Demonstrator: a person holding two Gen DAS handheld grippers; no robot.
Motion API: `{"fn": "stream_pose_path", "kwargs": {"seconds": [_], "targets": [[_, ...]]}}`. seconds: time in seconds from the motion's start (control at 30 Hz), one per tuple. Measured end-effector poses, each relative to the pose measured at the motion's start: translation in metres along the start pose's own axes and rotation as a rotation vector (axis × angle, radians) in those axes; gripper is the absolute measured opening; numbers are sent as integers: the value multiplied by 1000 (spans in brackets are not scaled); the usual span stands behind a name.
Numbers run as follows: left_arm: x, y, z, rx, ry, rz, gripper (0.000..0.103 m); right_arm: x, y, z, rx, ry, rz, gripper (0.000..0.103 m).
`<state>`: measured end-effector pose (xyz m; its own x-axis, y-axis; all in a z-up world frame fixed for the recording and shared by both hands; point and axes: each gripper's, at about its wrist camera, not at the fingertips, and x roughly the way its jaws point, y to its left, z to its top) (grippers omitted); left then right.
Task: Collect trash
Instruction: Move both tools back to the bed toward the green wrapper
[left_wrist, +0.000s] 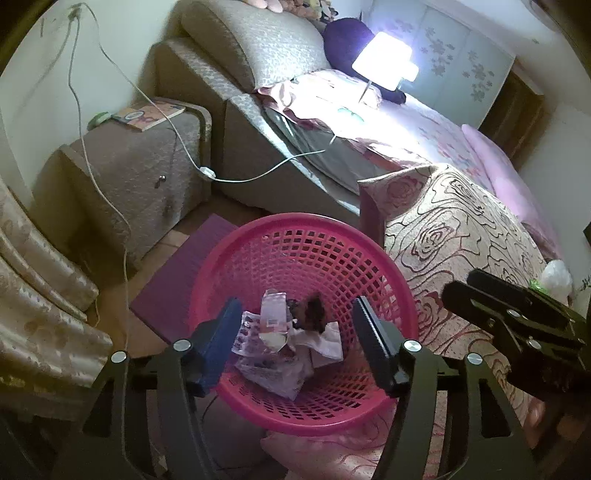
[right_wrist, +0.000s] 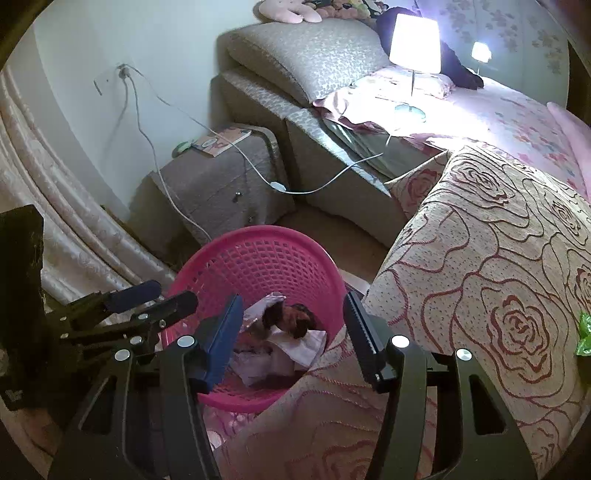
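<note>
A pink mesh basket (left_wrist: 295, 221) stands on the floor beside the bed. In it lie crumpled white and pink wrappers (left_wrist: 273, 325) and a dark brown clump (left_wrist: 314, 310). My left gripper (left_wrist: 296, 301) hovers over the basket, open, with nothing between its fingers. The right gripper (right_wrist: 292, 297) also hangs open over the basket (right_wrist: 258, 232), above the brown clump (right_wrist: 291, 319) and white paper (right_wrist: 306, 343), holding nothing. Each gripper shows in the other's view: the right one (left_wrist: 480, 295) over the blanket, the left one (right_wrist: 155, 295) by the basket's left rim.
A rose-patterned blanket (right_wrist: 480, 258) covers the bed edge right of the basket, with a green scrap (right_wrist: 583, 332) and a white bag (left_wrist: 556, 273) on it. A bedside cabinet (left_wrist: 140, 177), a hanging white cable (left_wrist: 207, 171), a lit lamp (left_wrist: 384, 62), curtains (left_wrist: 37, 295) and a purple mat (left_wrist: 177, 280) surround it.
</note>
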<state>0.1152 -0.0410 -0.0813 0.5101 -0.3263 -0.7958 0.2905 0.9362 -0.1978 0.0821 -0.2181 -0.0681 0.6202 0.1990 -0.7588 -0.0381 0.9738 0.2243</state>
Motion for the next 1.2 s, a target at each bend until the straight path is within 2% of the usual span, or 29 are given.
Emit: {"fn": "stream_pose_path", "kwargs": {"seconds": [0.3,0.43,0.77,0.93,1.2], "targets": [[-6,-6,1,10,-20,17,64,-18,-9,-10,22,-29,-19,56],[-11,-14,0,25,-27,7,64,-34,-13,-17,30,-56,-33,62],[-14,-53,-14,109,-17,-39,65,-79,-53,-57,95,-86,-92,65],[-16,-73,-23,156,-12,-63,66,-108,-83,-79,134,-123,-173,66],[-19,-98,-34,207,-5,-93,66,-149,-148,-110,245,-154,-351,67]]}}
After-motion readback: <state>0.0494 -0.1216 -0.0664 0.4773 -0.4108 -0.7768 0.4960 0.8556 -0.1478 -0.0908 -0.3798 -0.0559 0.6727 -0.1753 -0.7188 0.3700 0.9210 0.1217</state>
